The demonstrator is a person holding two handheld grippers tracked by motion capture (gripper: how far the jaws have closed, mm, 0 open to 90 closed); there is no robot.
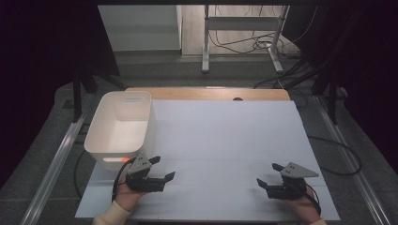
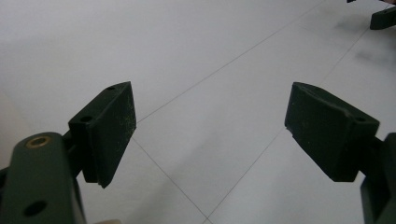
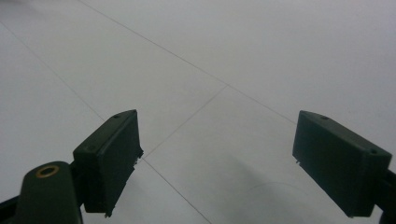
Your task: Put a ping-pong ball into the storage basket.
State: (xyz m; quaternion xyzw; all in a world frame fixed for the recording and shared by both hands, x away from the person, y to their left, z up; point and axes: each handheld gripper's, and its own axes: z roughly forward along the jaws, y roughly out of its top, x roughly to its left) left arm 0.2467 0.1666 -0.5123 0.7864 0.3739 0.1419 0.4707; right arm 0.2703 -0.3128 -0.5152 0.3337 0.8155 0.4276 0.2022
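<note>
White plastic bin (image 1: 120, 125) sits at the far-left of the table (image 1: 225, 140), just beside my left gripper (image 1: 162, 169), w/ something orange lying low inside near its front wall; can't tell what it is. That bin is the nearest thing to either tool, so I take it as the thing the work turns on.

Left gripper's jaws stand wide apart, nothing btwn them; the left gripper view has bare white sheet w/ thin seam lines past the pads (image 2: 114, 126). Right gripper (image 1: 270, 176) rests near the front-right edge, well apart from the bin, jaws spread too and empty; its own view gives the same plain sheet btwn the pads (image 3: 116, 154).

Progress, as I judge it: no item lies out on the sheet and neither tool holds anything. So either the work is at its very start or the placing into the bin is done. Both hands sit low at the near edge, in a rest pose.

Labels: no brand, no readable writing on bin, sheet or grippers. Faint marks on the bin's far inner wall are too small to read.
</note>
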